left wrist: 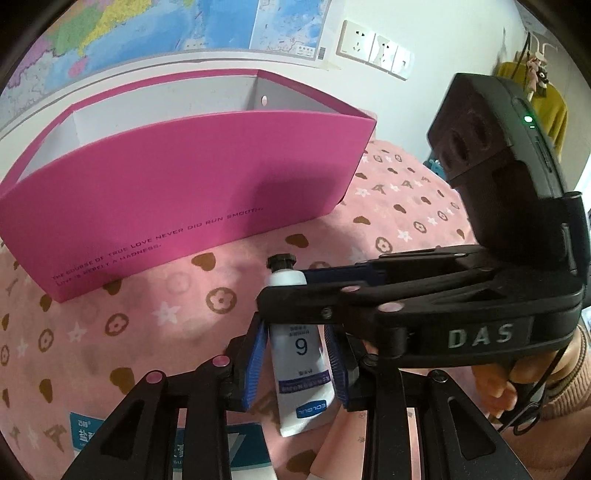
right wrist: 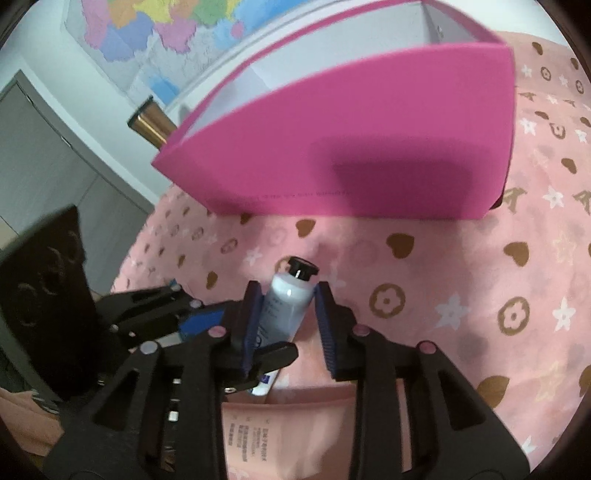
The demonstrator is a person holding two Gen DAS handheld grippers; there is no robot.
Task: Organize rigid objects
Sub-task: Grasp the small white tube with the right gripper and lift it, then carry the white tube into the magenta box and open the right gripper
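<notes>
Where the pink patterned cloth [left wrist: 155, 332] is nearest the cameras, a blue-and-white packet [left wrist: 122, 435] and a pale pink printed box [right wrist: 291, 435] are seen lying on it, partly hidden beneath the black claw frames. Just past them, a white tube [left wrist: 301, 365] with a black screw cap is held above the cloth, cap pointing away; a large 6, a purple band and a blue label are printed on it, read upside down from the left wrist view. The tube is pinched on its lower body by the left claw [left wrist: 300, 363], whose blue ribbed pads [left wrist: 255, 363] are pressed against both sides. The right claw [left wrist: 284, 286] is brought across from the right, with the neck of the tube lying between its narrowly parted fingers; in the right wrist view the tube [right wrist: 282, 310] leans against 1 pad, while a gap is seen beside the other, so a firm pinch cannot be confirmed. A hand [left wrist: 498, 387] in a knitted sleeve is wrapped around the right claw's handle. Farther off, an open magenta box [left wrist: 184, 184] with white inner walls and a line of small print stands on the cloth, unobstructed. Behind it a map [left wrist: 147, 29] and wall sockets [left wrist: 376, 48] are seen.
</notes>
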